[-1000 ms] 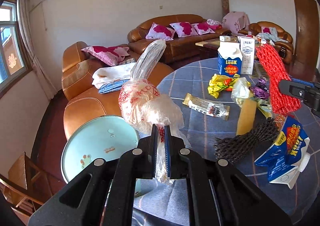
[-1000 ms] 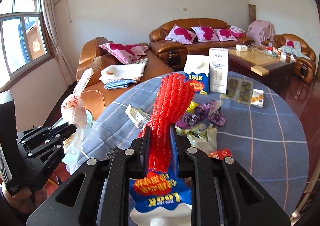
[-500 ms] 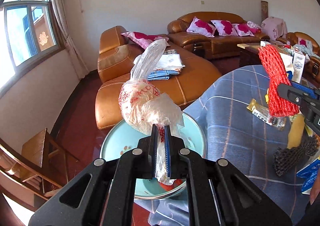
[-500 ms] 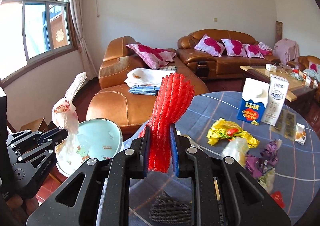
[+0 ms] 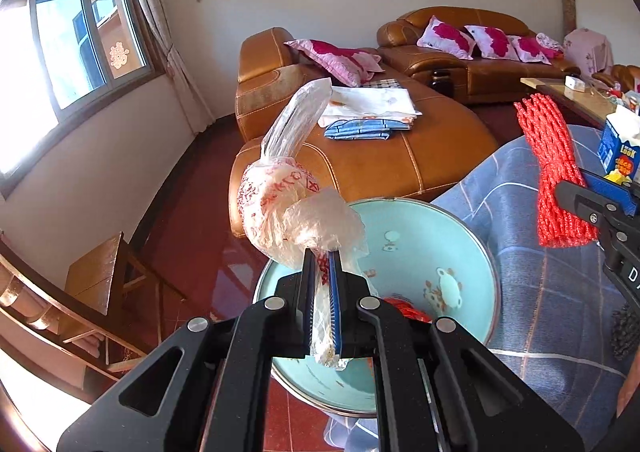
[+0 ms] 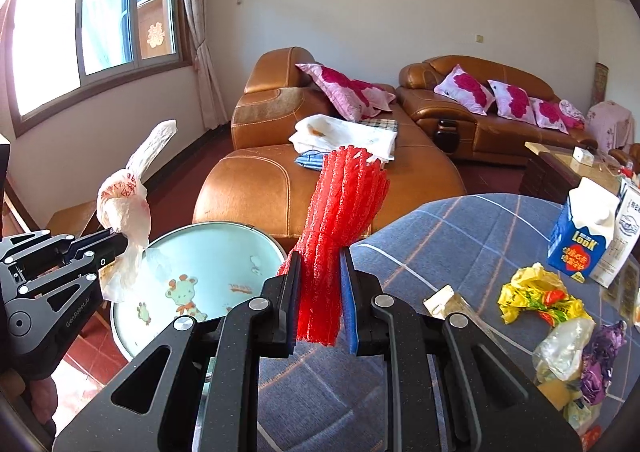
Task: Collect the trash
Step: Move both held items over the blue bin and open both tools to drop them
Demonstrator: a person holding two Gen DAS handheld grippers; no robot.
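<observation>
My left gripper [image 5: 322,264] is shut on a crumpled clear plastic bag [image 5: 288,208] with red print, held up above a light blue basin [image 5: 472,252] that stands beside the table. Something red lies in the basin's bottom. In the right wrist view the same bag [image 6: 124,208] hangs over the basin [image 6: 216,252] at the left. My right gripper [image 6: 319,264] is shut on a red foam net [image 6: 344,220], which stands upright over the table's edge just right of the basin. That net [image 5: 552,176] shows at the right of the left wrist view.
The round table has a blue checked cloth [image 6: 460,236]. On it lie a yellow wrapper [image 6: 536,296], a clear bag, purple wrappers [image 6: 600,356] and two milk cartons [image 6: 584,236]. A brown leather sofa [image 6: 280,180] stands behind the basin. A wooden chair [image 5: 100,284] is at left.
Both grippers swung left, away from the table's middle, toward the basin. The basin now sits under the held plastic bag, and the red net has come to the table's edge.
</observation>
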